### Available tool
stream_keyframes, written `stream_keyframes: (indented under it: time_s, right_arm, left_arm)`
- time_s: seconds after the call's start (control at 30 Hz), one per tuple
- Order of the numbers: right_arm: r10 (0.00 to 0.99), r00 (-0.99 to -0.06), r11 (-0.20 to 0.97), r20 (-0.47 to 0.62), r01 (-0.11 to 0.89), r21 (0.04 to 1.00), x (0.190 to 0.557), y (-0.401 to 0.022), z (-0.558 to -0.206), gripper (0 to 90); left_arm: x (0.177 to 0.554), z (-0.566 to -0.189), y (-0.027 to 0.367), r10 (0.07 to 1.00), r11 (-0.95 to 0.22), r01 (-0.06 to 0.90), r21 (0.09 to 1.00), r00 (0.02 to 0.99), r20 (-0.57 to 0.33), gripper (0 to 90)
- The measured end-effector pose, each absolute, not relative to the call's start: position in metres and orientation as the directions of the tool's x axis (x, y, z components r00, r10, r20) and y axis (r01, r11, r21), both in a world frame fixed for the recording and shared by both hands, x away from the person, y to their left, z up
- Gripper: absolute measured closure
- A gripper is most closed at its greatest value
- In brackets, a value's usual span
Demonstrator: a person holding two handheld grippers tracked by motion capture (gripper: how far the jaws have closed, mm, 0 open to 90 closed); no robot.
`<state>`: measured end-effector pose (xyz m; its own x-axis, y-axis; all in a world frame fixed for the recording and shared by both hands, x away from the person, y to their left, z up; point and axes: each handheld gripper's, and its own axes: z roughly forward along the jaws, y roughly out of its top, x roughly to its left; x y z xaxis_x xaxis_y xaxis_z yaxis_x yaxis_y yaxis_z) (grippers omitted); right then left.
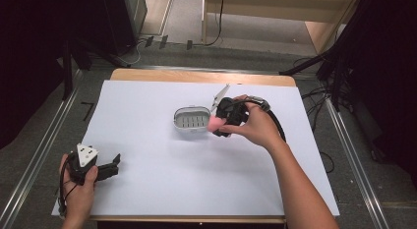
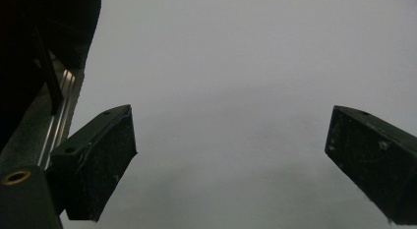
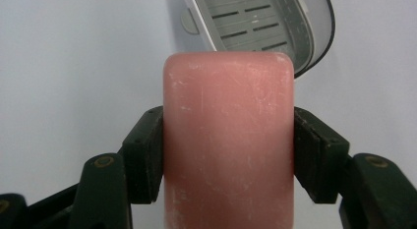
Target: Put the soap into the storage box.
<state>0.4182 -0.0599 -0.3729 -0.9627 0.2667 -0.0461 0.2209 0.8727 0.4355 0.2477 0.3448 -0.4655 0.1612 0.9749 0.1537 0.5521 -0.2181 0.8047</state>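
Pink and smooth, a block of soap [image 3: 228, 140] sits squeezed between the two black jaws of the right tool [image 1: 222, 122]. It is held just beside an oval grey soap dish with slots [image 1: 192, 117] on the white tabletop [image 1: 147, 180]. The left tool [image 1: 110, 166] rests near the front left corner, its jaws spread wide apart with nothing between them.

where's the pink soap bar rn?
Clamped between the jaws of the right gripper: the pink soap bar is held just right of the open soap dish, mid-table in the high view, not yet in the dish.
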Motion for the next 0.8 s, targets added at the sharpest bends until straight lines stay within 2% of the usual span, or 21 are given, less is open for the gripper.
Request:
stream_keyframes:
  time_s: [0.2,0.8]
  right_arm:
    - [0.227,-0.972,0.878,-0.06,0.178,0.444,0.423,-0.049,-0.368,38.5]
    - [0.18,-0.983,0.884,-0.046,0.14,0.447,0.435,-0.024,-0.366,38.5]
  left_arm:
    - [0.248,-0.466,0.345,0.975,-0.217,0.552,0.805,0.162,0.152,5.6]
    - [0.248,-0.466,0.345,0.975,-0.217,0.552,0.805,0.167,0.149,5.6]
